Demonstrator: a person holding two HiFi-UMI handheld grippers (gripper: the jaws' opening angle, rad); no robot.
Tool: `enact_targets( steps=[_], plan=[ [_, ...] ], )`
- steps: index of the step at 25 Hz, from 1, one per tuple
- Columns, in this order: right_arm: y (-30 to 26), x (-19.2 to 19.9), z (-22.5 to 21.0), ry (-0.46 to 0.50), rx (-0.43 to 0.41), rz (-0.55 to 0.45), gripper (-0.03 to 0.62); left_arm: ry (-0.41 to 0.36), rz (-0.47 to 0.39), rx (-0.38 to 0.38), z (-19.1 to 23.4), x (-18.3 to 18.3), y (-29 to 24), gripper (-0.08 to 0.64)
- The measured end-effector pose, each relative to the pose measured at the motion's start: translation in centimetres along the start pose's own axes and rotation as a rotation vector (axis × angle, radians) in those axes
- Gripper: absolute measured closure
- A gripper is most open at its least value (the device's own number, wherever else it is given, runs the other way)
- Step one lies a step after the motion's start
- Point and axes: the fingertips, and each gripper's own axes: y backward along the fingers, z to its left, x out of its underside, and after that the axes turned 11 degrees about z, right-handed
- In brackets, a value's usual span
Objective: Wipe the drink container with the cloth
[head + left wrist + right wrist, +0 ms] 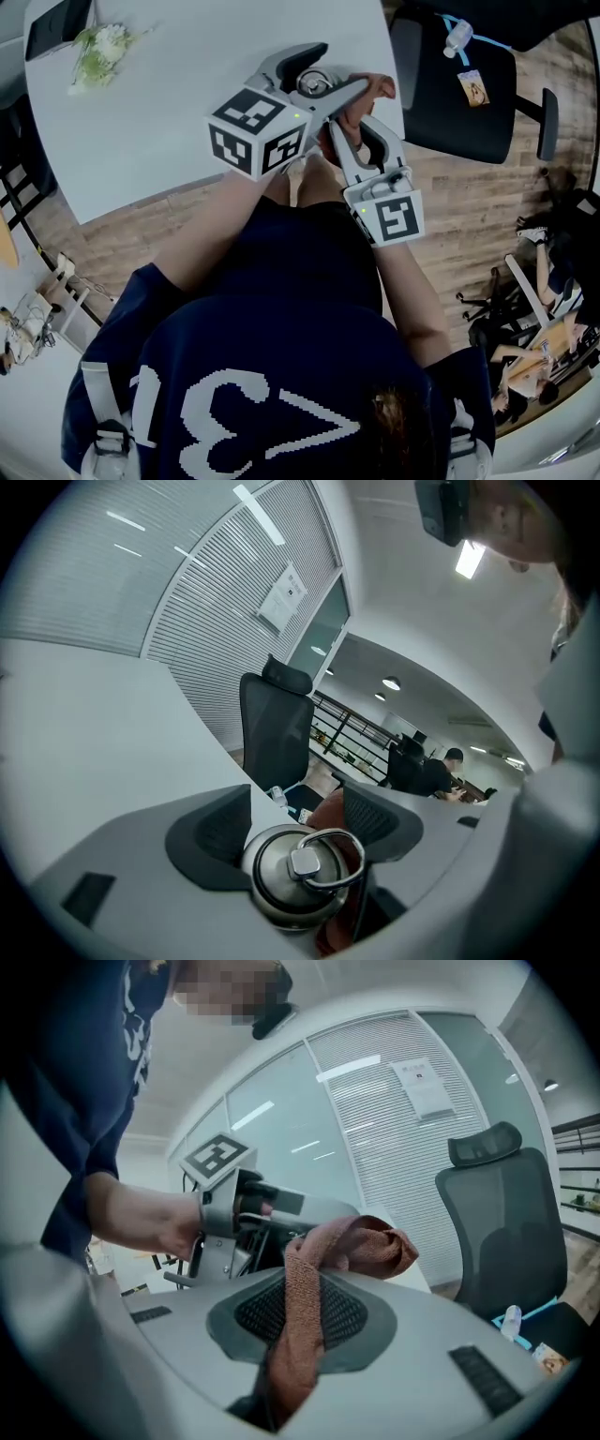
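Note:
A metal drink container [298, 874] with a ring on its lid sits between the jaws of my left gripper [296, 831]; the pads press on its sides. From above, its lid [313, 86] shows over the white table's near edge, inside the left gripper [323, 82]. My right gripper [362, 114] is shut on a reddish-brown cloth [302, 1326]. The cloth runs out between the jaws and bunches at its tip [375, 1244], right beside the container. A fold of cloth [330, 810] shows behind the lid. The left gripper's marker cube [217, 1157] faces the right gripper.
The white table [141, 103] carries a bunch of flowers [99, 49] and a dark object [54, 26] at its far left. A black office chair [452, 86] stands to the right, with a small bottle [457, 36] on its seat. People sit farther right [539, 328].

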Motion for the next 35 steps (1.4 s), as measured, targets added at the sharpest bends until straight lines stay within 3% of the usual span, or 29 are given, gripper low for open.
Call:
enact_targets(
  steps=[4,8,11,17,22,27,32,35],
  plan=[
    [-0.5,3.0,-0.3,0.022,0.017,0.098,0.511,-0.011,-0.002,0.017,-0.5,0.0,-0.1,0.256],
    [-1.1,7.2,-2.4,0.033,0.063,0.29,0.511,-0.021,0.0,0.019,-0.6,0.1,-0.1,0.256],
    [-1.2,8.2,-3.9,0.048,0.1,0.349,0.511,-0.028,0.003,0.022,-0.7,0.2,-0.1,0.256],
    [-2.4,7.1,-6.2,0.083,0.144,0.379,0.505,-0.036,0.0,0.037,-0.7,0.3,0.0,0.256],
    [-3.7,6.3,-7.2,0.143,0.114,0.413,0.469,-0.061,-0.016,0.051,-1.4,-0.1,0.3,0.256],
    [-3.0,5.3,-8.0,0.119,0.084,0.417,0.432,-0.106,-0.066,0.041,-1.7,-1.6,1.4,0.256],
    [-2.2,3.6,-8.4,0.101,0.07,0.38,0.407,-0.1,-0.134,0.005,-0.2,-3.0,3.4,0.259],
    [-1.4,1.7,-8.5,0.098,0.089,0.345,0.405,-0.116,-0.174,-0.03,0.8,-3.9,5.0,0.335]
  ],
)
